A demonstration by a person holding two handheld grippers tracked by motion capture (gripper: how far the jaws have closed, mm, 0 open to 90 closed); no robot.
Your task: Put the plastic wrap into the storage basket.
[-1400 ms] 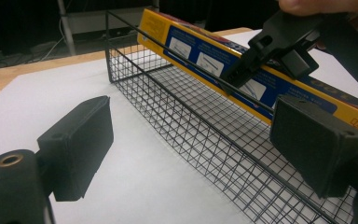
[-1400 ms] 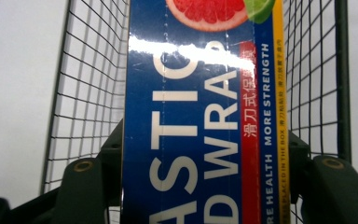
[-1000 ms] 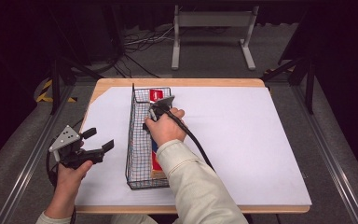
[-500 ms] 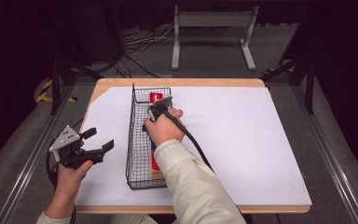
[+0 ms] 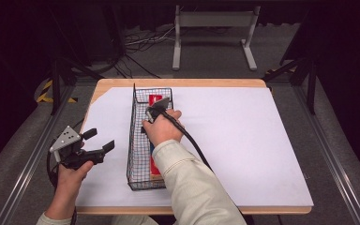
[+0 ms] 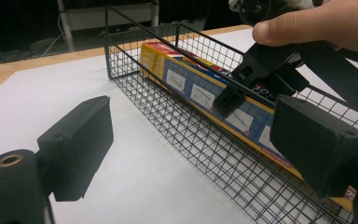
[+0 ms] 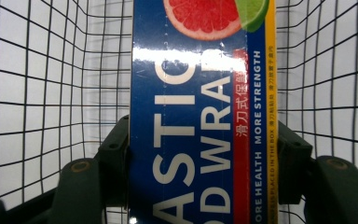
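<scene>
- Leftmost, left gripper is hovering over the bench, jaws apart w/ nothing between.
- Wire basket is sitting mid-bench, just right of it.
- Plastic wrap box is lying lengthwise inside the basket.
- Right gripper is reaching into the basket, jaws straddling the box, one on each side.

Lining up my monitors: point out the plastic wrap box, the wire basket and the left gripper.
plastic wrap box (image 7: 191, 116): right gripper view, blue printed face.
wire basket (image 5: 133, 136): high view, left side wall.
left gripper (image 5: 99, 140): high view, midway between its open jaw tips.
</scene>
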